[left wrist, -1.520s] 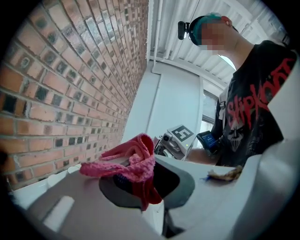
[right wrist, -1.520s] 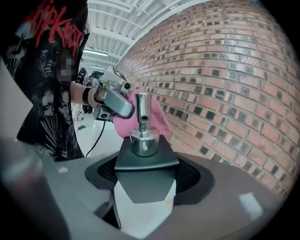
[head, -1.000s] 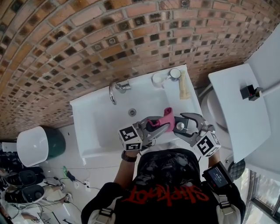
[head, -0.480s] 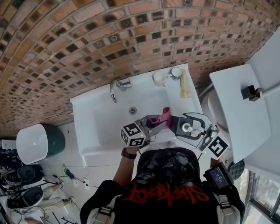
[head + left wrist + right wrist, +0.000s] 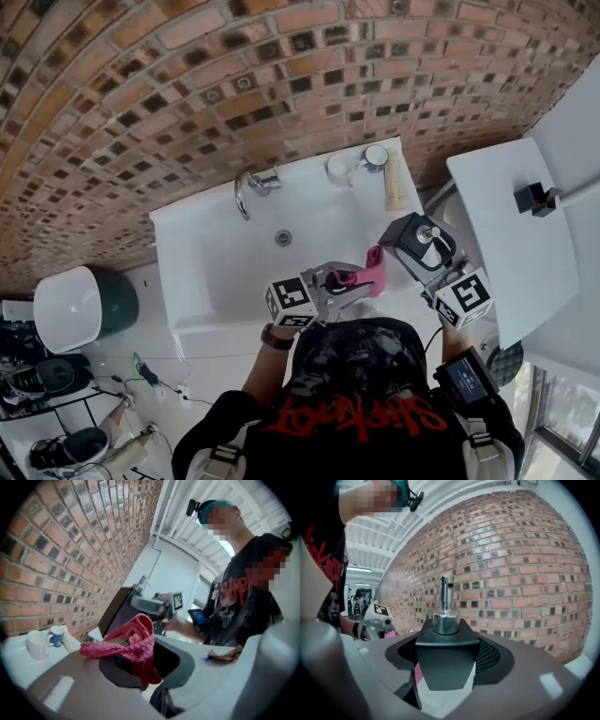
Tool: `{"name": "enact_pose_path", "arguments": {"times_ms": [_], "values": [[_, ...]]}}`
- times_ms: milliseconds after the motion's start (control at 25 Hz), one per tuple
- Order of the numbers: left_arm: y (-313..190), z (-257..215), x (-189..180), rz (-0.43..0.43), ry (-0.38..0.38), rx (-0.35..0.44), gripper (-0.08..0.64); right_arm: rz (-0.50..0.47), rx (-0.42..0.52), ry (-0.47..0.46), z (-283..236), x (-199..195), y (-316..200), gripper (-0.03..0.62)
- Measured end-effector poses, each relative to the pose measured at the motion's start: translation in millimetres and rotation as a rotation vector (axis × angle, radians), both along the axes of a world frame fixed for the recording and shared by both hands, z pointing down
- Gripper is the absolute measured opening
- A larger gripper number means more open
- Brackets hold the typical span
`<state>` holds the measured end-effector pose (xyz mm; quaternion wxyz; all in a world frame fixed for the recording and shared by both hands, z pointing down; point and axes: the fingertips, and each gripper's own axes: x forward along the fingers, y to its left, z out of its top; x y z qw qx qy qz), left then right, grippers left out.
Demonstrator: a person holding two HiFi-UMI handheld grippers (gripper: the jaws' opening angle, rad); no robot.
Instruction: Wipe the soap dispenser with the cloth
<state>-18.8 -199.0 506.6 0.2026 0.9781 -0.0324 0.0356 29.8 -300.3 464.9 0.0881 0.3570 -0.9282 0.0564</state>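
Note:
My right gripper (image 5: 414, 246) is shut on the black square soap dispenser (image 5: 419, 239) and holds it in the air over the sink's right front corner. Its chrome pump (image 5: 445, 602) stands upright between the jaws in the right gripper view. My left gripper (image 5: 361, 279) is shut on a crumpled pink cloth (image 5: 373, 275), which bunches over the jaws (image 5: 132, 639). The cloth sits right beside the dispenser's lower left side. A strip of pink (image 5: 417, 673) shows beneath the dispenser body (image 5: 445, 660). Whether they touch I cannot tell.
The white sink (image 5: 211, 248) has a chrome faucet (image 5: 246, 190) at the back. Two mugs (image 5: 339, 169) (image 5: 376, 157) and a beige tube (image 5: 396, 190) stand at its back right. A white toilet (image 5: 511, 239) is at the right, a bin (image 5: 80, 307) on the left floor.
The right gripper has lifted the dispenser up and to the right and rolled it. The left gripper has carried the cloth right and nearer, up beside the dispenser.

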Motion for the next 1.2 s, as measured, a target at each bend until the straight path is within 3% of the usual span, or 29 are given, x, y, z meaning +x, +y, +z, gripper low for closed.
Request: {"name": "enact_pose_path", "arguments": {"times_ms": [120, 240, 440, 600, 800, 880, 920, 1000, 1120, 1200], "values": [[5, -35, 11, -0.016, 0.120, -0.041, 0.041, 0.060, -0.073, 0.066, 28, 0, -1, 0.318], [0, -43, 21, -0.067, 0.170, -0.067, 0.041, 0.057, -0.102, 0.013, 30, -11, 3, 0.318], [-22, -25, 10, -0.231, 0.156, -0.114, 0.041, 0.026, -0.144, -0.140, 15, -18, 5, 0.316], [-32, -15, -5, -0.275, 0.143, -0.147, 0.041, -0.071, -0.071, -0.154, -9, -25, 17, 0.313], [-37, 18, -16, -0.315, -0.032, -0.111, 0.041, -0.190, 0.058, -0.252, -62, -13, 33, 0.313], [-40, 24, -24, -0.314, -0.068, -0.052, 0.041, -0.321, 0.099, -0.275, -83, -17, 53, 0.314], [-38, 20, -26, -0.290, -0.070, 0.014, 0.041, -0.399, 0.107, -0.240, -84, -23, 67, 0.314], [-34, 2, -29, -0.219, -0.080, 0.174, 0.041, -0.553, 0.095, -0.082, -70, -35, 97, 0.318], [-24, -28, -29, -0.068, -0.112, 0.384, 0.041, -0.756, 0.150, 0.100, -48, -59, 129, 0.318], [-10, -48, -27, 0.077, -0.143, 0.475, 0.041, -0.797, 0.152, 0.154, -35, -71, 141, 0.318]]}}
